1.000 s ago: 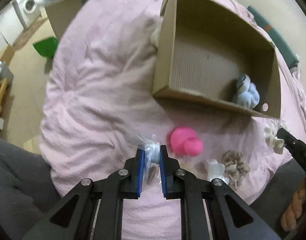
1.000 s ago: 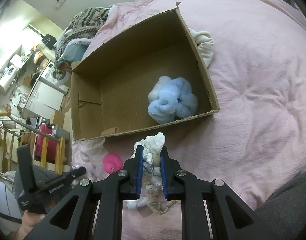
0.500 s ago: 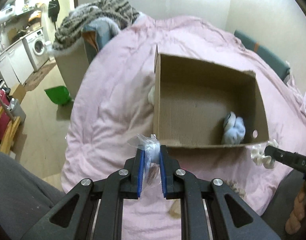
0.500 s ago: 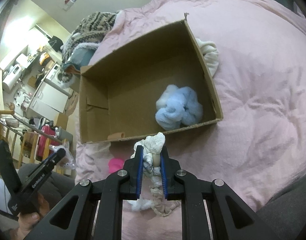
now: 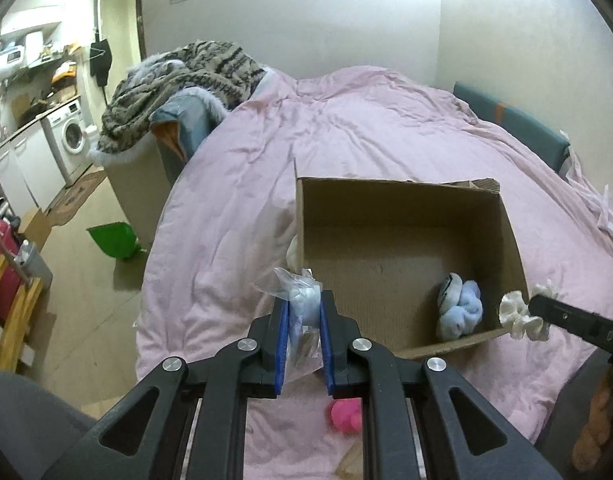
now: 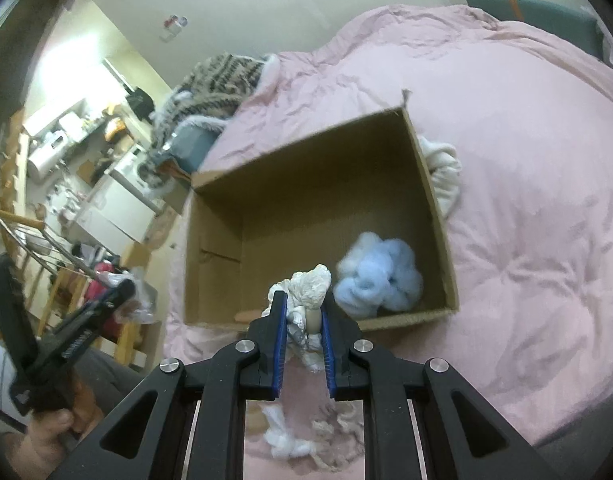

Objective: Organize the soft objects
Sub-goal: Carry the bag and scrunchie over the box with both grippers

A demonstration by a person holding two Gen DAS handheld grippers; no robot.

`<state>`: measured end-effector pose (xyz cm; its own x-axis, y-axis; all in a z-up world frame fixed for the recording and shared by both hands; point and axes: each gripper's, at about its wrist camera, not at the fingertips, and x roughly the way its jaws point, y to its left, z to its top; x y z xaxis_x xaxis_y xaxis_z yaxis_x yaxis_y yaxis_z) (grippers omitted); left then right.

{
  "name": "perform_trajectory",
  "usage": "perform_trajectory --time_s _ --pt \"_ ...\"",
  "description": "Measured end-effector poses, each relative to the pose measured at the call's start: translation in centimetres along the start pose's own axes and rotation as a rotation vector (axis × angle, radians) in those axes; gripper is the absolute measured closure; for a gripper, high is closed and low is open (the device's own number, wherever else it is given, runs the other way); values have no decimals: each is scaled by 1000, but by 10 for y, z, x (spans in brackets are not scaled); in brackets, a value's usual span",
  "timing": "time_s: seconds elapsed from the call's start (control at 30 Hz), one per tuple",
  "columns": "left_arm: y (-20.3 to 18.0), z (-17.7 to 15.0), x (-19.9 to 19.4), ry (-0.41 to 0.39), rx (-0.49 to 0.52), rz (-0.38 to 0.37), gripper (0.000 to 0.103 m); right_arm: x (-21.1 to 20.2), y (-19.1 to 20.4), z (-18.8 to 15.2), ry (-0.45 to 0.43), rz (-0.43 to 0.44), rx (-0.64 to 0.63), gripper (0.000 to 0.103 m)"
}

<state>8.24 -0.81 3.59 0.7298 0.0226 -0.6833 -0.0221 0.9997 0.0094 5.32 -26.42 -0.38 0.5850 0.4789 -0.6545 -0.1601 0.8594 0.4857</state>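
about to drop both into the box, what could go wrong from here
1. The left tool pinches only the crinkled clear plastic bag, still short of the cardboard box; it may slip out or land on the pink duvet.
2. The white scrunchie in the right tool hangs just over the near wall, so an early release could miss or snag the edge.
3. Both tools converge on one box and could collide.

Scrunchie (image 6: 380, 282) in box (image 6: 438, 216), on bed (image 6: 526, 184)

right hand-held gripper (image 5: 527, 307) body: white letters are showing, only "DAS" is readable, the rest is cut off.
left hand-held gripper (image 6: 128, 286) body: white lettering is appearing, too blurred to read.
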Motion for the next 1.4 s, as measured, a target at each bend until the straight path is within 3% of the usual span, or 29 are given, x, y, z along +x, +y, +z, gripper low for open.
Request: perform_trajectory --time_s 0.43,0.6,0.87,0.97,1.4 --pt "-19 16 23 -40 32 -42 90 32 9 19 -3 -58 -71 86" --pt "-26 8 40 -64 81 1 90 46 11 14 28 -90 -96 86" --pt "-11 5 53 -17 -15 -28 90 61 12 4 75 -124 -118 86" --pt "-7 3 52 -24 -22 -59 90 60 14 1 73 -129 -130 86" --pt "-11 -2 50 -16 -22 -66 90 60 8 4 63 -134 -86 85"
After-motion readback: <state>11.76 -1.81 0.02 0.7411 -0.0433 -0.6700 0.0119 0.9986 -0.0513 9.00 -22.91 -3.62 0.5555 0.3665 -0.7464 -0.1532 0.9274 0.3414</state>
